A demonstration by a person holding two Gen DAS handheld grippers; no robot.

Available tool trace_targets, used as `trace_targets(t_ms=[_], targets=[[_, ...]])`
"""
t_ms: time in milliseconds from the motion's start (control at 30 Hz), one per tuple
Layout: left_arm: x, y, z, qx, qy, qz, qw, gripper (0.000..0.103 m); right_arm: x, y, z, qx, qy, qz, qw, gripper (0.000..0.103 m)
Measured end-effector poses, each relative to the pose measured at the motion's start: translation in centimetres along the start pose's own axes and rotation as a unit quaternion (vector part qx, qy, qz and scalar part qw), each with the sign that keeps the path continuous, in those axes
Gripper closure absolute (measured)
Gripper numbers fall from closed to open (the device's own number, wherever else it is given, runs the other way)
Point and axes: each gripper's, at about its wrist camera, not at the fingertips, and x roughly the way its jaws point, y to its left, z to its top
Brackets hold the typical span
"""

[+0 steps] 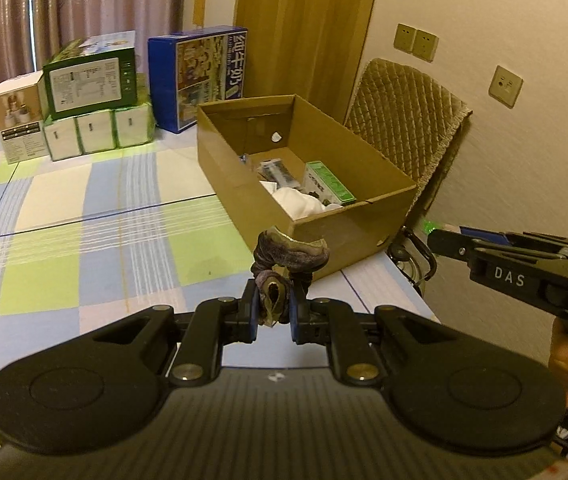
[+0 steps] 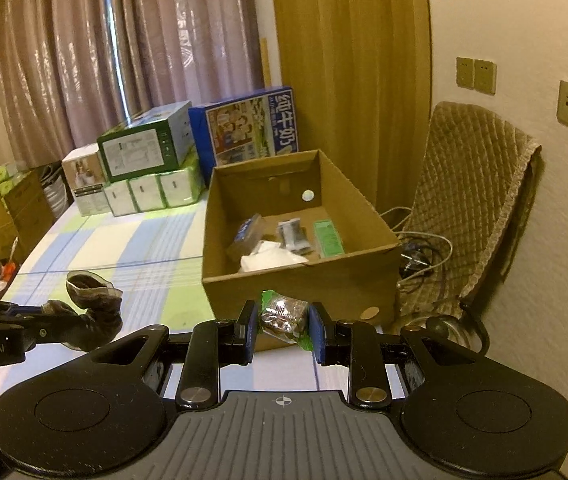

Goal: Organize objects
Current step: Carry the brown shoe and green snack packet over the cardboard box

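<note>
My left gripper (image 1: 275, 312) is shut on a dark, crumpled sock-like bundle (image 1: 290, 258), held above the checked tablecloth just in front of the open cardboard box (image 1: 388, 196). The same bundle (image 2: 93, 300) shows at the left of the right wrist view. My right gripper (image 2: 281, 326) is shut on a small snack packet (image 2: 284, 314) with a green wrapper edge, close to the front wall of the box (image 2: 304, 280). Inside the box lie a white cloth (image 2: 271, 258), a green carton (image 2: 328, 238) and dark small items. The right gripper (image 1: 442, 240) appears at the right of the left wrist view.
Stacked cartons (image 1: 91, 80), tissue packs (image 1: 97, 132) and a blue milk box (image 1: 199, 76) stand at the table's far edge. A quilted chair (image 2: 472, 208) with cables (image 2: 424, 256) sits right of the table by the wall. A checked tablecloth (image 1: 83, 208) spreads left of the box.
</note>
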Motion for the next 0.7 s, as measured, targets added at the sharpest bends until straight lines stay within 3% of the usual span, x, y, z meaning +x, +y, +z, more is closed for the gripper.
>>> trace_targets(t_ms=[700], targets=[[2.8,-2.8,1.7,0.019,0.009,-0.014,0.9997,0.092,0.4,-2.9,0.5,0.015,-0.003,-0.015,1.000,0.079]])
